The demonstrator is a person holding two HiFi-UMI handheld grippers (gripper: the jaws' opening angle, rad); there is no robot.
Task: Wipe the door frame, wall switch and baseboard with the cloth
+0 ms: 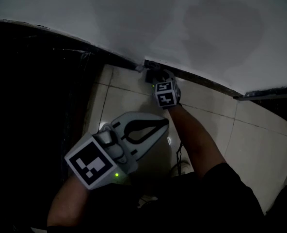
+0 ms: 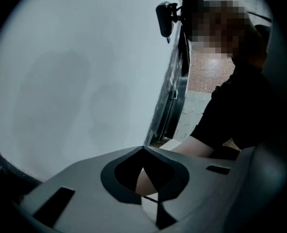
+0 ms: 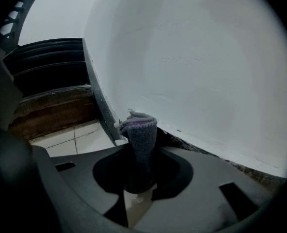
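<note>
The purple-grey cloth [image 3: 139, 135] sat pinched in our right tongs [image 3: 139, 154], its long axis running out along the jaws and its tip aimed at the baseboard [image 1: 201, 80] on the floor's [image 1: 129, 98] far edge. We judged the baseboard wipe in hand; next, press and drag along it. Our left tongs [image 2: 143, 149] were pressed together, empty.

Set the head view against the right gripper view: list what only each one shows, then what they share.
Head view only: the left tool, its tips together with nothing between them, held above the floor, and the person's forearms.
Right gripper view only: the cloth, pinched upright between the jaws of the right tool, its top close to the foot of the wall.
Both: the white wall, the dark baseboard along its bottom and the pale floor tiles.
</note>
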